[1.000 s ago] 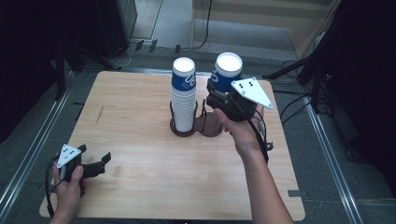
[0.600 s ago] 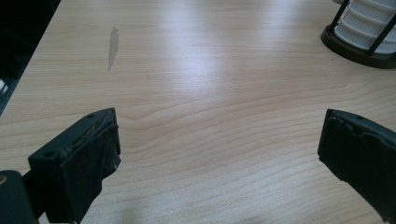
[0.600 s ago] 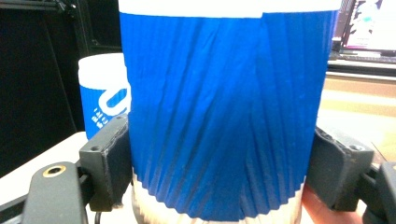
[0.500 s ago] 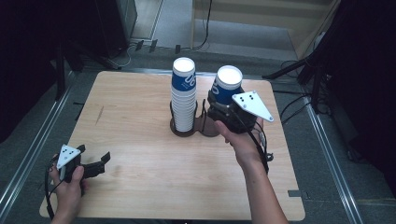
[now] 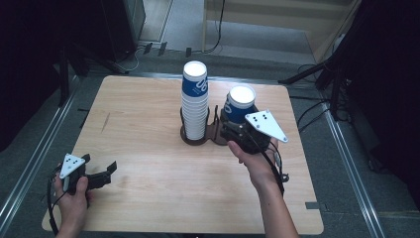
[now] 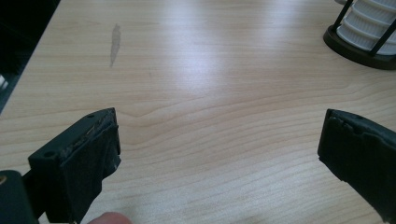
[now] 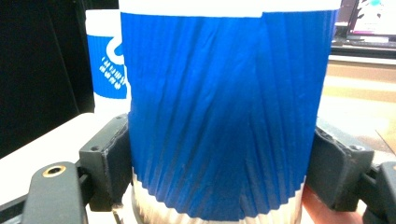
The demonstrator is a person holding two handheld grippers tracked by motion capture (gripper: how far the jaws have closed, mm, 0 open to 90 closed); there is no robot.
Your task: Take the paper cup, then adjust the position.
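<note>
A tall stack of blue-and-white paper cups stands in the left ring of a black wire holder at mid-table. My right gripper is shut on a single blue cup, held upright and low over the holder's right ring, just right of the stack. In the right gripper view the blue cup sits between both pads, with the stack behind it on the left. My left gripper rests open at the table's front left, nothing between its jaws.
The wooden table has a dark smudge at its left. The left gripper view catches the holder's base at upper right. Metal rails run along both sides of the table, and cables lie on the floor behind it.
My right hand has come down with the blue cup, from level with the stack's top to low over the holder's right ring. The left hand has kept still.
</note>
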